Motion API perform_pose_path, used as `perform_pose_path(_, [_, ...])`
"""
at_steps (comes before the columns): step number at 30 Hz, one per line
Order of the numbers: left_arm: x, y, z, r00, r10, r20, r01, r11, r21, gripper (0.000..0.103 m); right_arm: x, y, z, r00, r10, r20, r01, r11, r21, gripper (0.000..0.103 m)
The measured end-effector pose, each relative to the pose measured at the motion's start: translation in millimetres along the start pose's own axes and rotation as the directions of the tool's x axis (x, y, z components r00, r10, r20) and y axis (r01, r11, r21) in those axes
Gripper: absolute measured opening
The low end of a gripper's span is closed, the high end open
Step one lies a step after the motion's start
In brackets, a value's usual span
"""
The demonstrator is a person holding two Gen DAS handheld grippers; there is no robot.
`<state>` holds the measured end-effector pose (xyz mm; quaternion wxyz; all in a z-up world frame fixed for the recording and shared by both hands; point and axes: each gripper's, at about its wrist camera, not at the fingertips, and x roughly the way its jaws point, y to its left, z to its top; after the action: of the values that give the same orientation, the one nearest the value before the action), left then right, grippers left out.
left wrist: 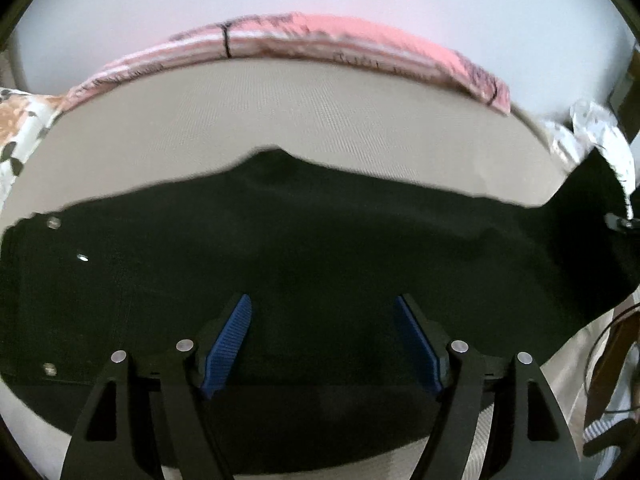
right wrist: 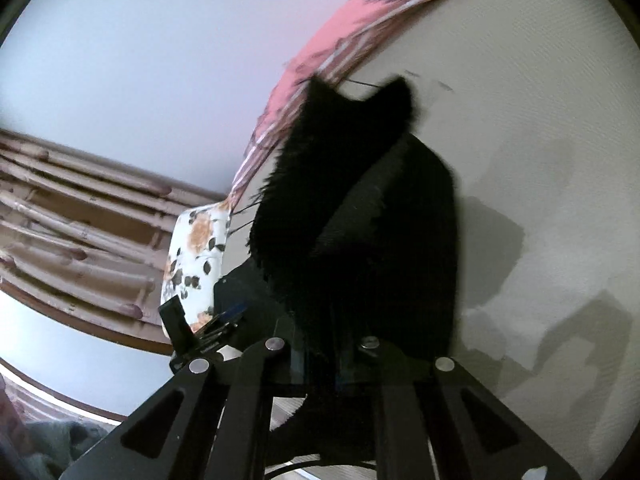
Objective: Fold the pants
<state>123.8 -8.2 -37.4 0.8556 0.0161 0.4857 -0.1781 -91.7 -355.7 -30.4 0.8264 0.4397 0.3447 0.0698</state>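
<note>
Left wrist view is showing the black pants [left wrist: 280, 248] lying spread across the middle of the frame on a beige bed surface [left wrist: 320, 120]. At the left of the frame the waistband end is lying flat, with small metal studs showing. In the lower centre the left claw [left wrist: 322, 344] is hanging over the fabric with its blue pads [left wrist: 228, 344] spread well apart and nothing between them; whether the tips are touching the cloth cannot be told. At the far right of this frame the leg end of the pants is rising off the bed toward the upper right, beside a white patterned cloth [left wrist: 600, 136]. A pink patterned blanket [left wrist: 320, 36] is lying along the far edge of the bed in the upper part of the frame.

Right wrist view is showing a floral pillow [right wrist: 196, 256] at centre left. In the centre the right claw [right wrist: 320, 352] is pinching the pants, jaws pressed together on the cloth, and the raised leg end is standing up blurred against the bed.

Judgement: the fold is only being started. One end is lifted; the garment is otherwise full length, no completed crease is visible, and the carry-over and smoothing appear left to do.
</note>
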Motion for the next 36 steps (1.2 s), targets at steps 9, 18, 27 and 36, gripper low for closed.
perform_pose_path(9, [-50, 63, -8, 0.996, 0.049, 0.079, -0.044, 0.997, -0.058, 0.074, 146, 75, -1, 0.985, -0.033, -0.170, 0.022, 0.997, -0.069, 0.008])
perform_pose_path(18, [-63, 105, -30, 0.995, 0.042, 0.092, -0.027, 0.987, -0.156, 0.074, 259, 111, -24, 0.938, -0.155, -0.310, 0.108, 0.981, -0.162, 0.008])
perform_pose_path(27, [-55, 110, -30, 0.997, -0.031, 0.076, 0.045, 0.981, -0.189, 0.074, 280, 130, -37, 0.917, -0.183, -0.354, 0.108, 0.969, -0.220, 0.040])
perform_pose_path(36, [-37, 75, -15, 0.956, -0.294, 0.002, 0.289, 0.941, -0.177, 0.074, 207, 109, -23, 0.954, -0.198, -0.227, 0.162, 0.973, -0.166, 0.040])
